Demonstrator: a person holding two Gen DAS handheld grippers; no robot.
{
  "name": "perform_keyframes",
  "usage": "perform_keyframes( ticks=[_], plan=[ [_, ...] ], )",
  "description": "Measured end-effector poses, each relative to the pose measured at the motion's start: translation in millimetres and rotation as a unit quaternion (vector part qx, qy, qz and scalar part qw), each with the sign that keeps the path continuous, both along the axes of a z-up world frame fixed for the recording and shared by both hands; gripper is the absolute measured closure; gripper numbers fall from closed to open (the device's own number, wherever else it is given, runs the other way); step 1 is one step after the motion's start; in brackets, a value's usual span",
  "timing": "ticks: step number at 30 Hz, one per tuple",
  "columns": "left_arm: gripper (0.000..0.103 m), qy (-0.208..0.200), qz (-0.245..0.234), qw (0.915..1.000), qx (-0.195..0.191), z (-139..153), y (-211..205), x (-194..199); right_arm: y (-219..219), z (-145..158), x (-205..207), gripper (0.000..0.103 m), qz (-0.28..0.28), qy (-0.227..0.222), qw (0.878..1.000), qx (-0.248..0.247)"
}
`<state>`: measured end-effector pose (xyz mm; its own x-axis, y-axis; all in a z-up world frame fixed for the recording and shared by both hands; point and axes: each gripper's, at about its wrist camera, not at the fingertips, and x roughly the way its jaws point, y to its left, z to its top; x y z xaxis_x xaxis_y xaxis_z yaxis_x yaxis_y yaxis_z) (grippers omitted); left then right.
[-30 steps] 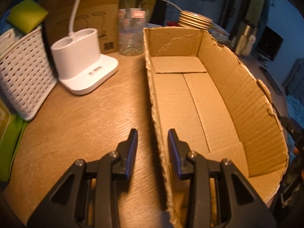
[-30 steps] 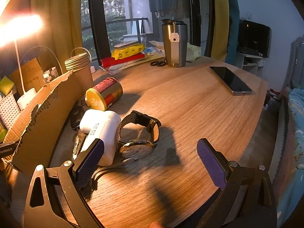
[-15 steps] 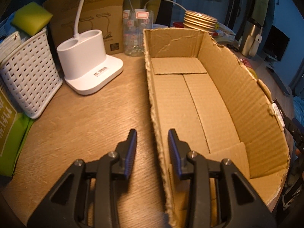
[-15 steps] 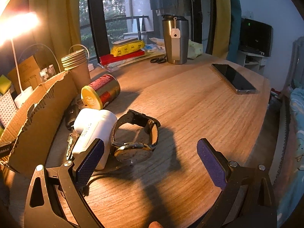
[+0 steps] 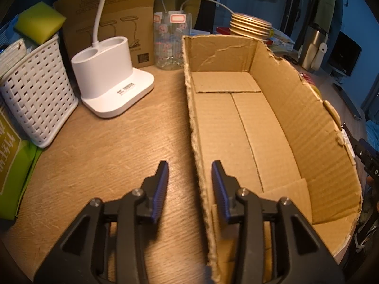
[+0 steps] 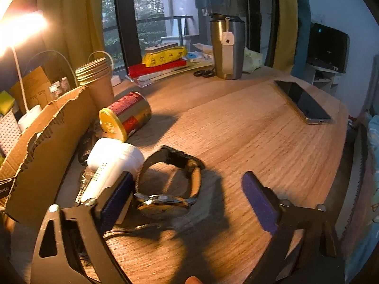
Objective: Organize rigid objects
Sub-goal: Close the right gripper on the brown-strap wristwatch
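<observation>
An open cardboard box (image 5: pixel 236 130) lies on the wooden table with nothing inside. My left gripper (image 5: pixel 189 184) straddles its near left wall; the jaws are opening and neither pad presses on the cardboard. In the right wrist view a wristwatch (image 6: pixel 165 203) with a dark strap lies on the table between the fingers of my right gripper (image 6: pixel 187 182), whose jaws are closing without touching it. A white bottle (image 6: pixel 111 161) lies just left of the watch, against the left finger. Behind it a red and gold can (image 6: pixel 128 118) lies on its side beside the box (image 6: pixel 47 137).
Left of the box stand a white lamp base (image 5: pixel 113 80), a white woven basket (image 5: pixel 35 101) and a green packet (image 5: pixel 14 170). Further off are stacked paper cups (image 6: pixel 97 80), a steel tumbler (image 6: pixel 227 49), scissors (image 6: pixel 205 73) and a phone (image 6: pixel 303 104) near the table's right edge.
My right gripper has come closer to the watch and its jaws have narrowed a little. The left gripper's jaws have spread slightly around the box wall.
</observation>
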<state>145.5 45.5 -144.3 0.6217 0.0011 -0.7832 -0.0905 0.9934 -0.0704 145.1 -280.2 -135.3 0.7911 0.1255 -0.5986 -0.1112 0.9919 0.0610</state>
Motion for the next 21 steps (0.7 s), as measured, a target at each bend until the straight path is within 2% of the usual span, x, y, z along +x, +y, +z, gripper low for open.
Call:
perform_keyframes(
  ticks=[4, 13, 21],
  plan=[
    [0.062, 0.0, 0.0, 1.0, 0.001, -0.6, 1.2, 0.2, 6.3, -6.2, 3.1, 0.039, 0.01, 0.014, 1.0, -0.013],
    [0.062, 0.0, 0.0, 1.0, 0.001, -0.6, 0.7, 0.2, 8.9, -5.6, -0.9, 0.042, 0.014, 0.008, 1.0, -0.019],
    [0.061, 0.0, 0.0, 1.0, 0.001, -0.6, 0.2, 0.1, 15.2, 13.2, -9.4, 0.043, 0.017, -0.017, 0.999, -0.032]
  ],
)
